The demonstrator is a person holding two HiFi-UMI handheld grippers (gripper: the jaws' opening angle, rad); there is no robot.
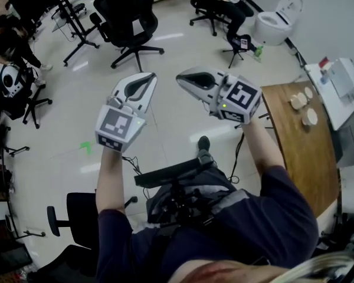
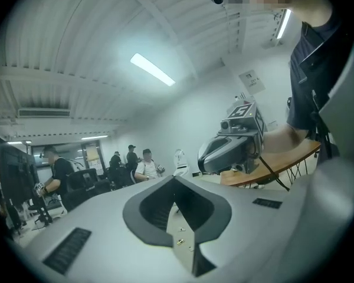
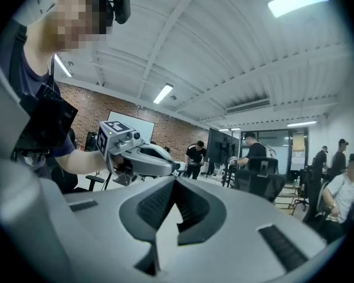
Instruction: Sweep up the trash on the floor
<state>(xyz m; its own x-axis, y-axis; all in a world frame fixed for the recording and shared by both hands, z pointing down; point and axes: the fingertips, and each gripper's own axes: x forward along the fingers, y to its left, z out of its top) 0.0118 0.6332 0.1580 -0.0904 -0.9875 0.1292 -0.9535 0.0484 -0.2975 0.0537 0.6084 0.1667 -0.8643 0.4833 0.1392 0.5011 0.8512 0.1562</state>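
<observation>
Open floor ahead — wide passage. 1 black office chair stands farther ahead; wooden table close on right; another chair low left; white toilet far right.

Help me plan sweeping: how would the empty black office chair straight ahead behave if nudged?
The office chair likely rolls readily: its star base seems to have casters on a glossy floor. Pushed at the backrest, it may swivel instead of travelling straight.

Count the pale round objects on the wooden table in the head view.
3 pale round objects on the wooden table: one at its far end, one just beyond it to the right, one nearer, by the right edge. The table's near end is partly hidden.
</observation>
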